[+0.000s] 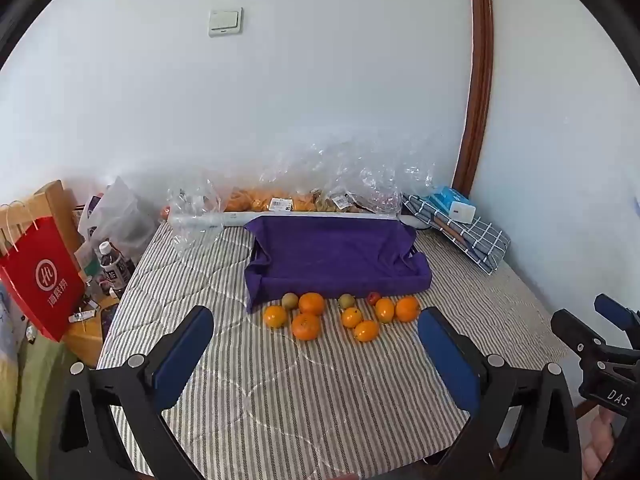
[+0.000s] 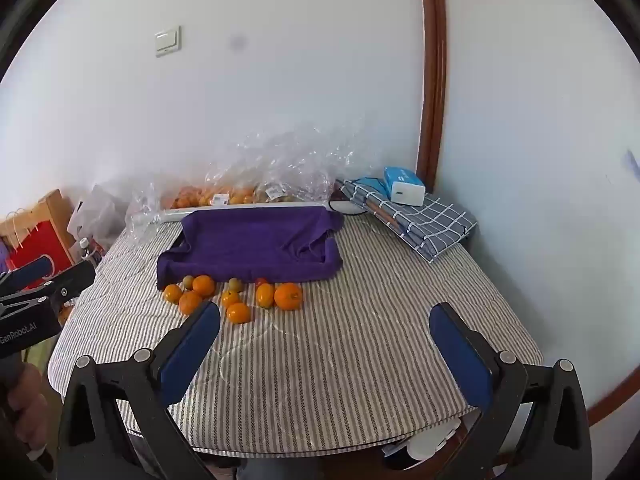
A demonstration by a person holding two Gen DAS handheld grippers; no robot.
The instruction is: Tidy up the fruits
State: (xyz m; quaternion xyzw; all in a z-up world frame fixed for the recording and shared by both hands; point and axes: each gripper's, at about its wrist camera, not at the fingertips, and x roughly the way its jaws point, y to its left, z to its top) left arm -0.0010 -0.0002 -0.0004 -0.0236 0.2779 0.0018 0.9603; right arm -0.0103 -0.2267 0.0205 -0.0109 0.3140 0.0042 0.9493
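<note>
Nearest my left-wrist camera, my left gripper (image 1: 316, 332) stood wide open with nothing between its blue pads (image 1: 182, 356), hovering above the striped tablecloth (image 1: 280, 392). Beyond the pads lay the fruits (image 1: 340, 314), loose on the cloth just in front of the purple-lined tray (image 1: 336, 256). Most were round, glossy oranges; the biggest orange (image 1: 306, 326) lay near the middle-left, and another (image 1: 407, 308) lay at the right end. Two small, dull green-brown fruits (image 1: 290, 300) and a small red one (image 1: 374, 298) lay closest to the tray's near wall. They formed two loose groups with a gap between. Behind the tray, against the far wall, sat crumpled clear plastic bags (image 1: 320, 184) with more orange fruit inside. A red paper bag (image 1: 38, 276) stood at the far left, and a folded checked cloth (image 1: 476, 240) lay on the right. My right gripper (image 1: 600, 336) showed at the right edge.

From my right-wrist camera, my right gripper (image 2: 326, 332) was likewise spread wide and held nothing, above the same striped cloth. The fruits (image 2: 236, 296) lay ahead and to the left, just before the tray (image 2: 248, 244). The largest orange (image 2: 288, 296) lay rightmost in the row. A blue-and-white box (image 2: 404, 186) rested on the checked cloth (image 2: 424, 220) at far right. My left gripper (image 2: 44, 276) showed at the left edge; I could not tell its opening from there.
</note>
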